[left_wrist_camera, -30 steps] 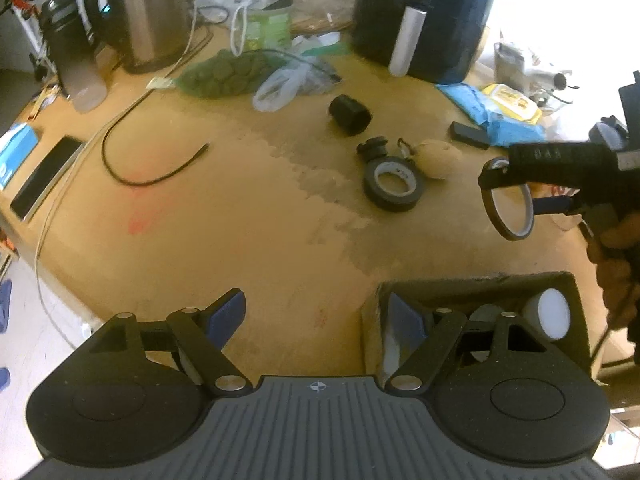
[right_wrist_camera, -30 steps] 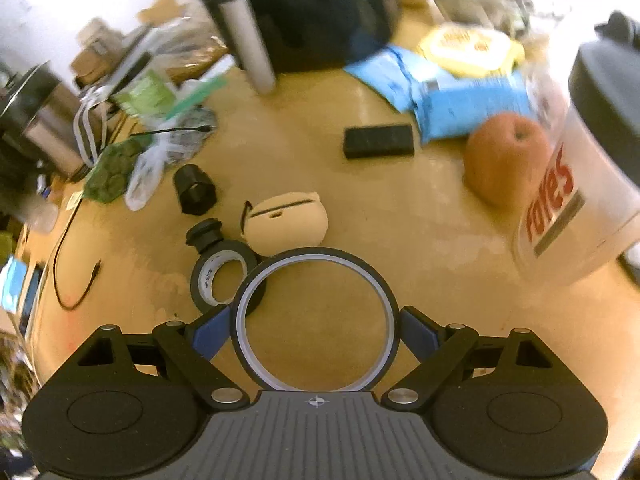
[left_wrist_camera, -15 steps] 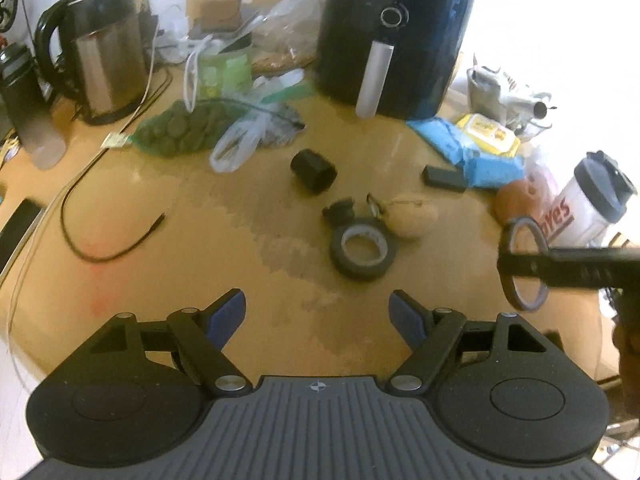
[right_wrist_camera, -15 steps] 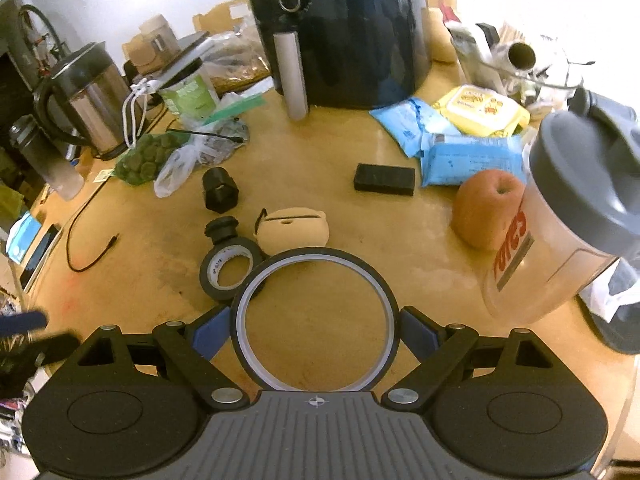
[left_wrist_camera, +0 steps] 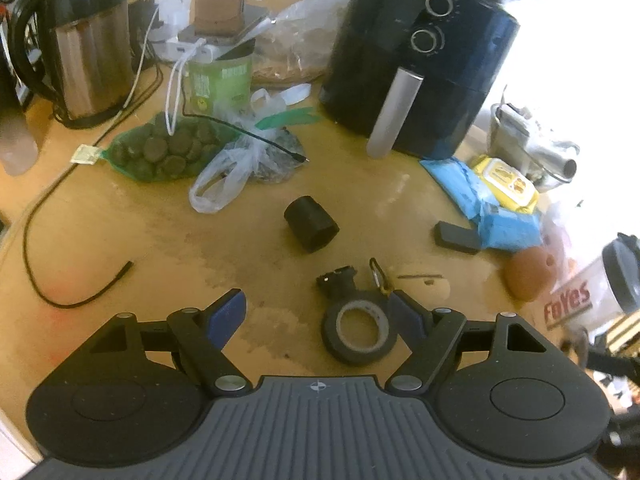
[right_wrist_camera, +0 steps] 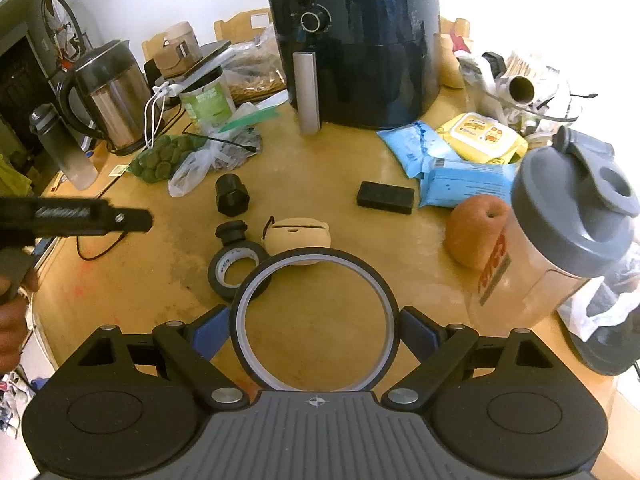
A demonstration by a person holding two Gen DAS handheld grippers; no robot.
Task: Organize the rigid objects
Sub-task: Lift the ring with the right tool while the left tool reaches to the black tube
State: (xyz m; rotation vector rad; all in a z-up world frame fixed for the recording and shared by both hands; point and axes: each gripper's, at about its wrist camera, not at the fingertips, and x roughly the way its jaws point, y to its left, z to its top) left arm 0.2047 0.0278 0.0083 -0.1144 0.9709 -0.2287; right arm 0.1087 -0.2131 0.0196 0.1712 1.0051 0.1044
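Currently, right gripper pinches a wide ring; left gripper spread, empty, above tape roll.

Light's pouring in hard from the right in both views, so the upper right corner is totally blown out to white. The shaker bottle at the left-wrist view's right edge is smeared and washed out; in the other view it's sharp enough. The air fryer picks up bluish sheen on its front, and the kettle shows soft streaky reflections. The worktop is evenly lit, warm yellow, with only weak shadows under stuff. Heavy fisheye bending at the edges, corners going dark. Overall slightly soft and noisy.
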